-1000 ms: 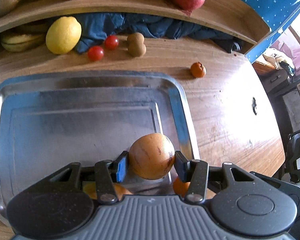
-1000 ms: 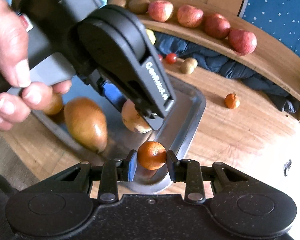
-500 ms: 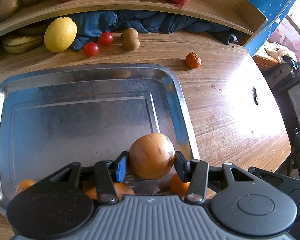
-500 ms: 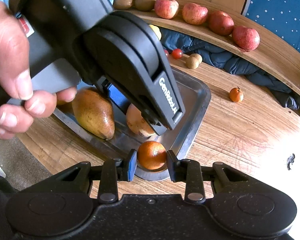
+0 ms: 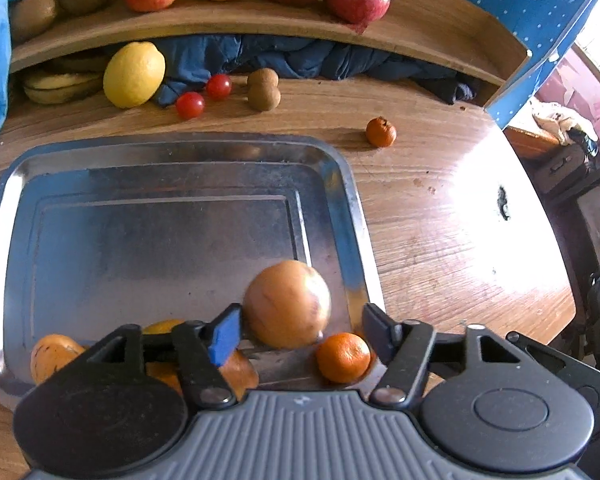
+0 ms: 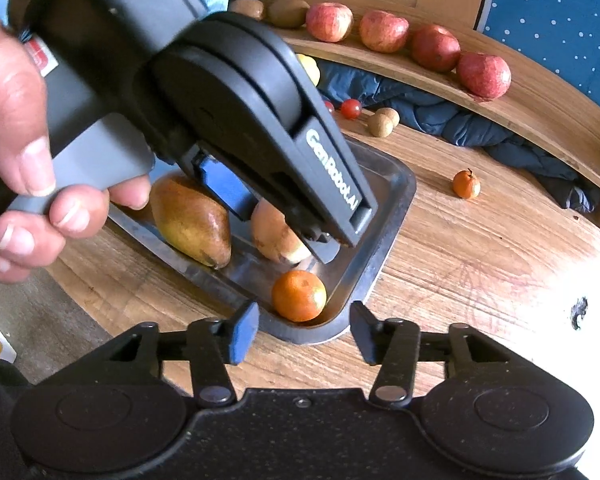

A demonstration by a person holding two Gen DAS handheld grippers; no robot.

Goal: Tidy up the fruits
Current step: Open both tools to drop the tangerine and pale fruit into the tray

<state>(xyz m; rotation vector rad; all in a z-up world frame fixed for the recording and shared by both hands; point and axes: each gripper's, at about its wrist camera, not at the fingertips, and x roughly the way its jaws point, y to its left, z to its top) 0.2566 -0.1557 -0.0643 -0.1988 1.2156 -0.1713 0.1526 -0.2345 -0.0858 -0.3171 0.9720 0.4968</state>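
Release is the step in hand, and we judge it best done by lifting both grippers straight up and clear of the fruit, so that neither finger nudges a piece toward the rim. The left gripper point(image 5: 300, 330) has its jaws spread wide; its blue pad sits just beside the tan round fruit point(image 5: 287, 305), and we cannot tell whether the 2 touch, while the opposite finger stands clearly apart from it. That fruit rests on the metal tray point(image 5: 160, 220), near the tray's near right corner. The right gripper point(image 6: 304, 330) is likewise spread wide and pinches nothing; the tangerine point(image 6: 299, 295) lies between and just ahead of its fingers, inside the same tray corner, against the rim.

Taking the tray as landmark: a pear point(image 6: 192, 220) lies along its near edge, left of the tan round fruit. Beyond the tray's far right corner, a 2nd tangerine point(image 5: 381, 132) sits alone on the wooden table point(image 5: 440, 220). Beyond the far edge lie 2 cherry tomatoes point(image 5: 190, 105), a lemon point(image 5: 134, 74) and 2 small brown fruits point(image 5: 263, 90). We judge these loose pieces to be the remaining work.
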